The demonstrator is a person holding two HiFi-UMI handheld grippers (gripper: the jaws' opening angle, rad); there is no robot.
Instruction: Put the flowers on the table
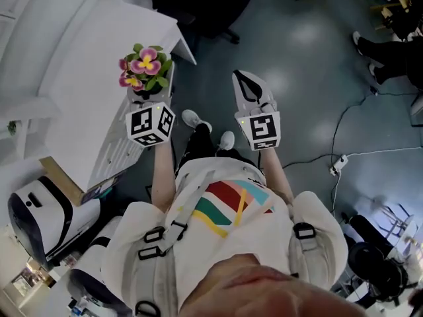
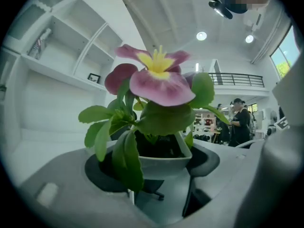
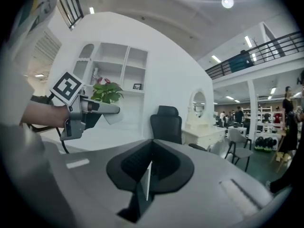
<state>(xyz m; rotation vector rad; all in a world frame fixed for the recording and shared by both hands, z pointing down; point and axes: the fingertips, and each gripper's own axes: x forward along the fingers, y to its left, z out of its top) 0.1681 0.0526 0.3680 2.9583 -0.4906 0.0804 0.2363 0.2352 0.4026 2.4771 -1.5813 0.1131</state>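
One flower pot [image 1: 145, 71] is clamped in the fingers of the left gripper [image 1: 151, 103] at eleven o'clock, by the bench [image 1: 73, 91] edge. The fingers of the right gripper [image 1: 251, 88] are together, holding nothing. Carrying looks underway; the next move calls for lowering the pot onto the bench and releasing it.

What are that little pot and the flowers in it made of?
The pot looks like white plastic or ceramic, smooth and matte: an even pale wall with a thin rim and no shine. The flowers, pink petals round a yellow centre with broad green leaves, could be living or fabric; the look leaves that open.
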